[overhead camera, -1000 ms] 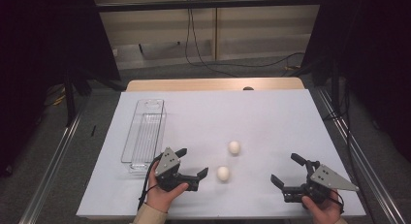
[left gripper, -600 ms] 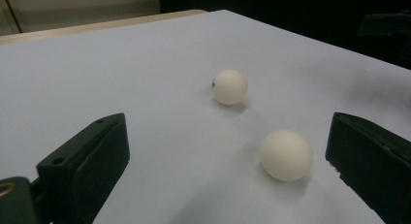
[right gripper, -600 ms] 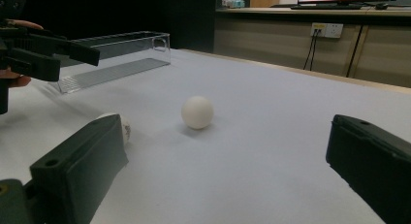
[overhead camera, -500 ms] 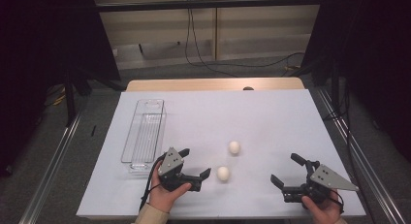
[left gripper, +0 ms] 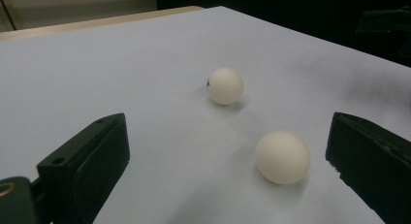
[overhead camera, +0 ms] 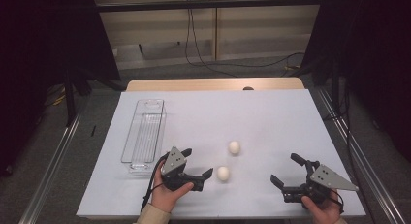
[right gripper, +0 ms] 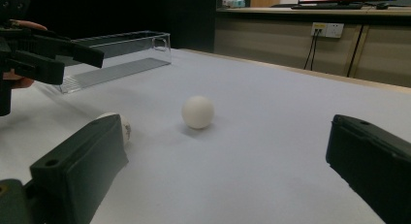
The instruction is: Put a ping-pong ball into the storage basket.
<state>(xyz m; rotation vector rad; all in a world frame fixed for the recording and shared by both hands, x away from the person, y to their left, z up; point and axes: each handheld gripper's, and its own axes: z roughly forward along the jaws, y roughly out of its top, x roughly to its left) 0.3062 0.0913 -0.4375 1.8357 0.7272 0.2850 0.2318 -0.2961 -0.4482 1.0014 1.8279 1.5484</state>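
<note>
White and small, the near ball point(overhead camera: 223, 173) lies just right of my left gripper point(overhead camera: 199, 167), whose jaws gape wide and empty to straddle it. The far ball point(overhead camera: 234, 147) sits beyond it; my right gripper point(overhead camera: 287, 171), equally open, waits well right.

A white tabletop point(overhead camera: 271, 117) stands on grey carpet floor point(overhead camera: 58, 151). Behind it runs a beige wall point(overhead camera: 252, 25) with black cables point(overhead camera: 194, 44) and a socket point(right gripper: 328, 29); dark curtains point(overhead camera: 43, 49) flank both sides.
</note>
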